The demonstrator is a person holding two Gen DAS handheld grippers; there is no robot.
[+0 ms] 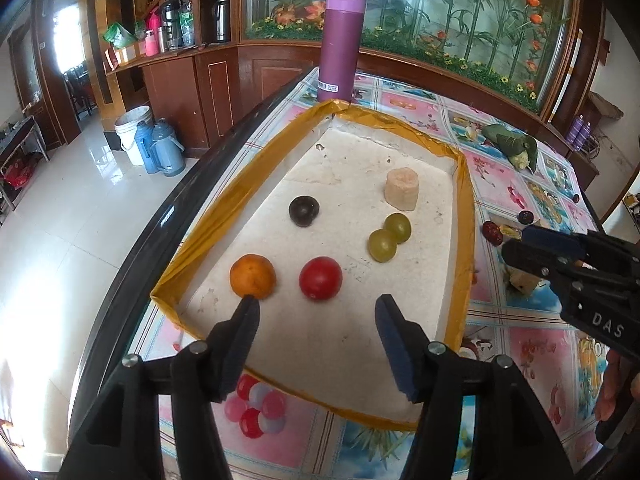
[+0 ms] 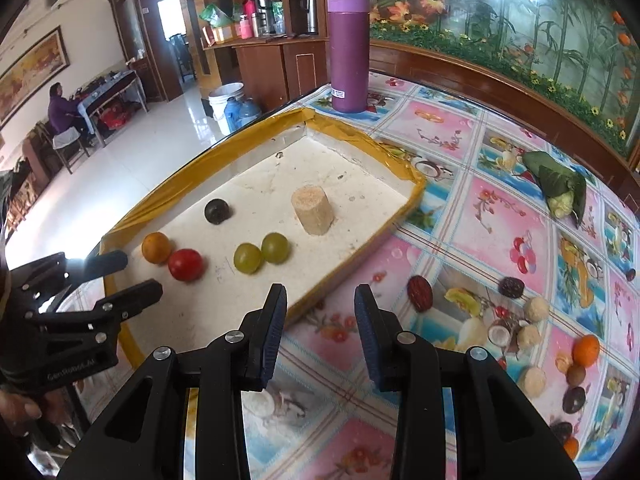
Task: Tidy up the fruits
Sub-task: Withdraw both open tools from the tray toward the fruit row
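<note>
A white foam tray (image 1: 464, 216) (image 2: 404, 204) with yellow tape rim lies on the table. In it sit a small orange (image 1: 253, 276) (image 2: 157, 247), a red tomato (image 1: 321, 278) (image 2: 185, 265), two green grapes (image 1: 390, 237) (image 2: 261, 253), a dark plum (image 1: 304, 210) (image 2: 217, 211) and a beige cylinder piece (image 1: 402, 189) (image 2: 312, 210). My left gripper (image 1: 316, 312) (image 2: 136, 276) is open and empty over the tray's near end. My right gripper (image 2: 320, 300) (image 1: 520, 244) is open and empty over the tablecloth beside the tray.
A purple flask (image 1: 340, 44) (image 2: 349, 48) stands behind the tray. A leaf-wrapped bundle (image 2: 560, 184) (image 1: 512, 146), a red date (image 2: 420, 293) (image 1: 491, 233), a dark date (image 2: 511, 287), pale balls (image 2: 536, 309), a small orange (image 2: 586, 350) and other fruit lie on the patterned tablecloth to the right.
</note>
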